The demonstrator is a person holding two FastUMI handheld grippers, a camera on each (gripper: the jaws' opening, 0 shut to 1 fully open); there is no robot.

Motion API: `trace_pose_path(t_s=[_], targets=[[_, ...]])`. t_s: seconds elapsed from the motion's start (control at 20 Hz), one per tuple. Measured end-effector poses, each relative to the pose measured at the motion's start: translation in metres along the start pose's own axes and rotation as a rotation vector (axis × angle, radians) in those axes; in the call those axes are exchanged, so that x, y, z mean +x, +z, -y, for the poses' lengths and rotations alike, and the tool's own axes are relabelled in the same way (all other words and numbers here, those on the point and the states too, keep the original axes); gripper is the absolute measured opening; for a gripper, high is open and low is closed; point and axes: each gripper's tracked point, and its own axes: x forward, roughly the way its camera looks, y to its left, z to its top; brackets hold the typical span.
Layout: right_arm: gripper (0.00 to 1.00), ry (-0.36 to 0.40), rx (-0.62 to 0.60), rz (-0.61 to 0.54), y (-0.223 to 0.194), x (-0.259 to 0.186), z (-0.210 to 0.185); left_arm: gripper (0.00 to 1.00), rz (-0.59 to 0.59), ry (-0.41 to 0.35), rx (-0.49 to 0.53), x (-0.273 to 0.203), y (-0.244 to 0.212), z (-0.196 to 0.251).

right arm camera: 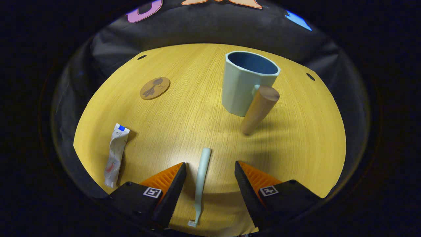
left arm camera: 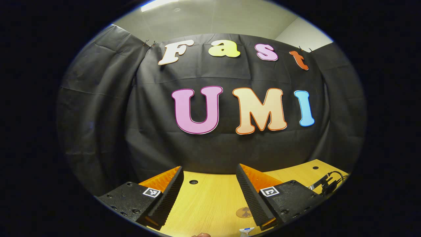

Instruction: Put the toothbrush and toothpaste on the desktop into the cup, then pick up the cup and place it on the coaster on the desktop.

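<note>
- Right claw (right arm camera: 210, 174) hangs spread wide over the toothbrush (right arm camera: 201, 184), which lies flat on the tabletop (right arm camera: 184, 112) between its fingers, untouched.
- Best bet: drop straight, pinch mid-handle, keep it level.
- Toothpaste tube (right arm camera: 115, 155) lies off to the left; coaster (right arm camera: 155, 88) beyond it; mug (right arm camera: 245, 80) with wooden handle stands upright, empty.
- Left claw (left arm camera: 210, 187) is apart too, holding nothing, facing the black cloth wall.
- Smooth wood-grain top, dim booth.
</note>
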Motion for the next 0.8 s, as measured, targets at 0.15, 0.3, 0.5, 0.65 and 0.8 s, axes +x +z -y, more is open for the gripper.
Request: trace_pose_path(t_s=[0.15, 0.3, 0.5, 0.65, 0.8], targets=[[0.77, 0.015, -0.022, -0.024, 0.002, 0.001, -0.002, 0.93, -0.013, -0.001, -0.006, 0.002, -0.005, 0.002], [0.51, 0.029, -0.039, -0.029, 0.002, 0.001, -0.009, 0.94, -0.026, -0.007, -0.005, 0.002, -0.01, 0.006], [0.14, 0.076, -0.004, -0.031, 0.001, 0.002, -0.016, 0.94, -0.037, -0.022, 0.007, 0.003, -0.015, 0.013], [0.08, 0.106, 0.03, -0.052, 0.002, 0.003, -0.016, 0.94, -0.055, -0.037, 0.006, 0.001, -0.023, 0.019], [0.05, 0.116, 0.029, -0.053, 0.002, 0.003, -0.016, 0.94, -0.101, -0.073, -0.001, 0.0, -0.041, 0.029]])
